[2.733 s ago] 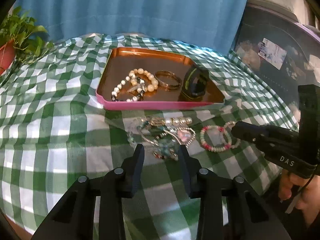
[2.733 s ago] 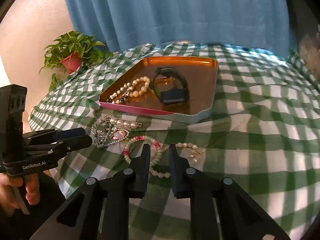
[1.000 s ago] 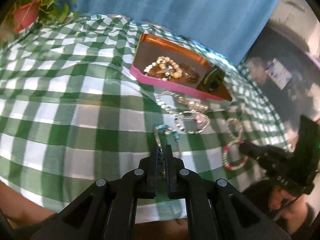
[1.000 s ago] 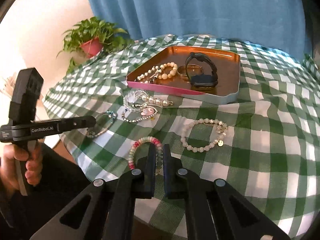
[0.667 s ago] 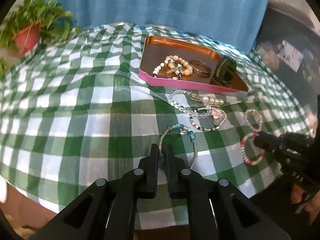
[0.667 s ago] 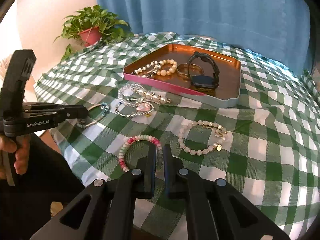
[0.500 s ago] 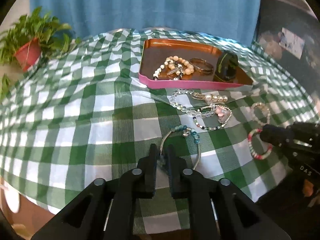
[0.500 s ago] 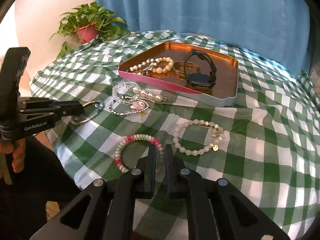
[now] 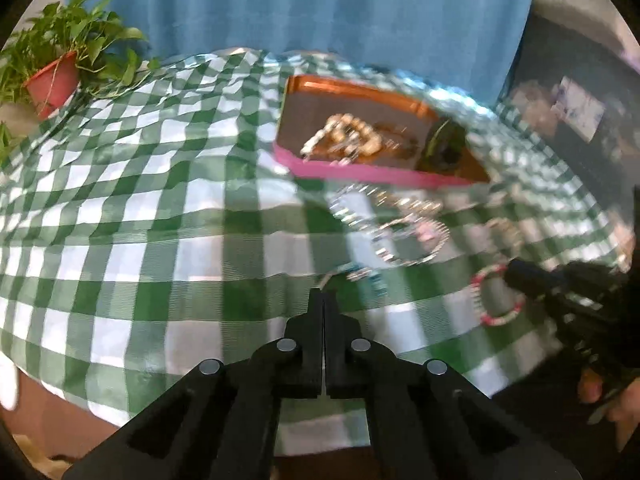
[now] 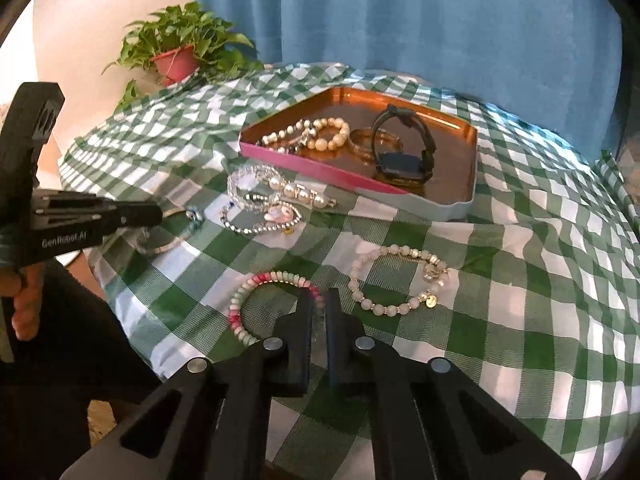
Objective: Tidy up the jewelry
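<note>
A copper tray (image 10: 464, 184) with a pink front wall holds a pearl bracelet (image 10: 316, 136), a gold bangle and a black watch (image 10: 404, 160). My right gripper (image 10: 318, 300) is shut on the pink and white bead bracelet (image 10: 256, 284) lying on the checked cloth. My left gripper (image 9: 322, 300) is shut on the wire bangle with blue beads (image 10: 176, 236), which lies on the cloth near the table's left edge; the left wrist view is blurred. A pale bead bracelet with gold charms (image 10: 400, 276) lies right of my right gripper.
Clear, pearl and silver bead bracelets (image 10: 272, 204) lie heaped in front of the tray. A potted plant (image 10: 176, 52) stands at the back left. A blue curtain (image 10: 400, 12) hangs behind the table. The cloth's edge (image 10: 132, 320) drops off near my grippers.
My left gripper has swung left and closed fully on the wire bangle. My right gripper has stayed shut on the pink bead bracelet and hardly moved.
</note>
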The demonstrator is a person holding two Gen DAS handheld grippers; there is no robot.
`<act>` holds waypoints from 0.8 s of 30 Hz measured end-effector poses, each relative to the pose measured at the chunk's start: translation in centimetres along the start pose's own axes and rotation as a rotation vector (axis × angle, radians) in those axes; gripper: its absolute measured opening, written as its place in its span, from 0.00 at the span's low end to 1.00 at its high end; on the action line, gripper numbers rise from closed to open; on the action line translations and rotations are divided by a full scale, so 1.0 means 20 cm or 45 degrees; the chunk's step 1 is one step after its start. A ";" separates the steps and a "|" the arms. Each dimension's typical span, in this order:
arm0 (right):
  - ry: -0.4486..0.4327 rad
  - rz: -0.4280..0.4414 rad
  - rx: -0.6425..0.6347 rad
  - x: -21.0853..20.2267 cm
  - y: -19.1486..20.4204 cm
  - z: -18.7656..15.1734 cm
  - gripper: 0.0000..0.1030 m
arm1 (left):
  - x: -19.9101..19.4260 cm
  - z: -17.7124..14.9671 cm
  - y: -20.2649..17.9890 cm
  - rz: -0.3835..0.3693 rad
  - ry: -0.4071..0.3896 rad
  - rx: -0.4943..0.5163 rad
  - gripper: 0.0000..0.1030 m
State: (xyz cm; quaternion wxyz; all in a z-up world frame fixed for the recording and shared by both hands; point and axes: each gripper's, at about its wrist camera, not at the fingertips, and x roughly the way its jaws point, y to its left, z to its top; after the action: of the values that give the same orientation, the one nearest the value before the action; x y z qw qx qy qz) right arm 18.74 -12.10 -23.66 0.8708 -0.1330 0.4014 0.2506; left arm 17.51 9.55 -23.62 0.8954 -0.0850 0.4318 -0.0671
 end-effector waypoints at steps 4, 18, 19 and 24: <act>-0.054 -0.014 0.019 -0.07 0.01 0.01 0.05 | -0.07 0.02 -0.05 -0.013 -0.032 -0.015 0.00; -0.040 -0.031 0.066 -0.09 0.02 -0.05 0.05 | -0.05 -0.12 0.07 0.030 0.065 -0.150 0.14; -0.037 -0.033 0.069 -0.09 0.02 -0.05 0.05 | -0.06 -0.12 0.07 0.025 0.060 -0.146 0.16; -0.028 -0.046 0.074 -0.06 0.00 -0.06 0.05 | -0.05 -0.10 0.06 -0.043 0.052 -0.179 0.21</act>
State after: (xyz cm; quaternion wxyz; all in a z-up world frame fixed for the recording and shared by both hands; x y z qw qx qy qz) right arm 17.20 -13.00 -23.46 0.8831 -0.1121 0.3965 0.2244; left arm 15.34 10.70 -24.36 0.8771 -0.1536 0.4520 -0.0536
